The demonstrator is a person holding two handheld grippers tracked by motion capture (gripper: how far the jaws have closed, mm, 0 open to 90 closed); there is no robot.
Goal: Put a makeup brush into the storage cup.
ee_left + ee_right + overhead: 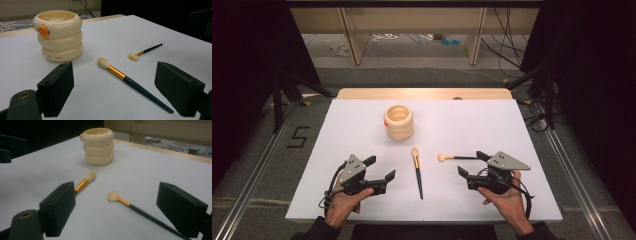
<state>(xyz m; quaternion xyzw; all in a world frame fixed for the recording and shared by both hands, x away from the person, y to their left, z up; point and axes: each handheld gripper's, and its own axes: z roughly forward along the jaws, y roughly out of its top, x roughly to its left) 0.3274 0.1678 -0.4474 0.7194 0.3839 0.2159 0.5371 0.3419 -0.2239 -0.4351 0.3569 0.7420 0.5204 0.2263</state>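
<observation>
Nearest the person, the left gripper (380, 168) at seven o'clock and the right gripper (472, 162) at five o'clock rest on the white table (352, 120), jaws spread wide, holding nothing. Between them lies the large brush (417, 171); the small brush (455, 157) lies just beside the right gripper. At twelve o'clock stands the cream holder (399, 122).

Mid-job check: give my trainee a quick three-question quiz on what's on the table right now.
1. True or false: the larger brush stands inside the cream holder.
2. How many brushes lie on the white table?
3. Which is nearer the smaller brush: A) left gripper, B) right gripper?

Key: 1. False, it lies flat in front of the holder. 2. Two. 3. B; both grippers are open and hold nothing.
</observation>
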